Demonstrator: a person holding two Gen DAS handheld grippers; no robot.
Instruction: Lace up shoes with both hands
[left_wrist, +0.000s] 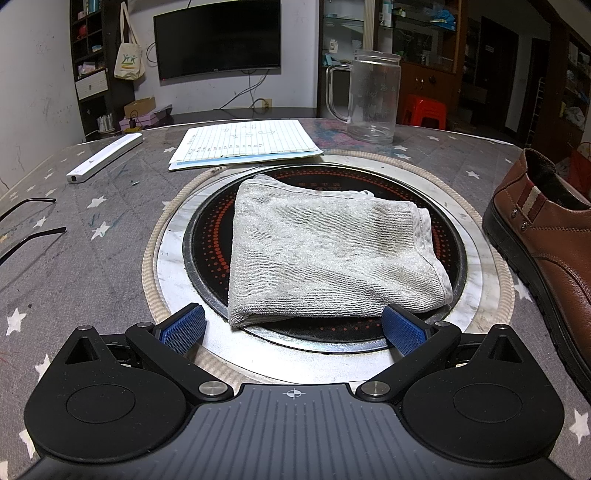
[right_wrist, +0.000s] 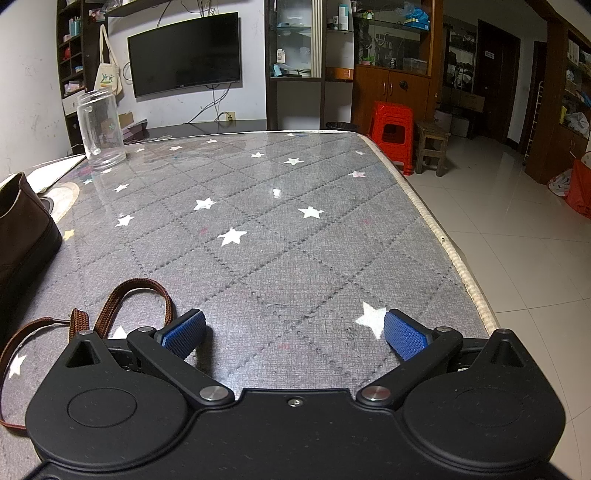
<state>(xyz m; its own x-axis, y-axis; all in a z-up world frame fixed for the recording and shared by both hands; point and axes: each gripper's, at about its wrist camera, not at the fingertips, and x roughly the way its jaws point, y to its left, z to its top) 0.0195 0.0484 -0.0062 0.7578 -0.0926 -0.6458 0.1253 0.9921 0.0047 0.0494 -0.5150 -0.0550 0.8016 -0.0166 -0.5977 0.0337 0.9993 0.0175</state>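
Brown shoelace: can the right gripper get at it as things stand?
Probably yes. The brown shoelace lies loose on the table, just left of the open right gripper, with nothing lying over it. The jaws now face bare cloth, so it must shift left first.

One brown shoe (left_wrist: 546, 236), one brown lace (right_wrist: 122, 302), one folded towel (left_wrist: 328, 254), one glass mug (left_wrist: 373, 96), one paper pad (left_wrist: 245, 144), one white bar (left_wrist: 105, 158) and two grippers, left (left_wrist: 293, 326) and right (right_wrist: 293, 328), are showing; two stools (right_wrist: 391, 133) are standing on the floor.
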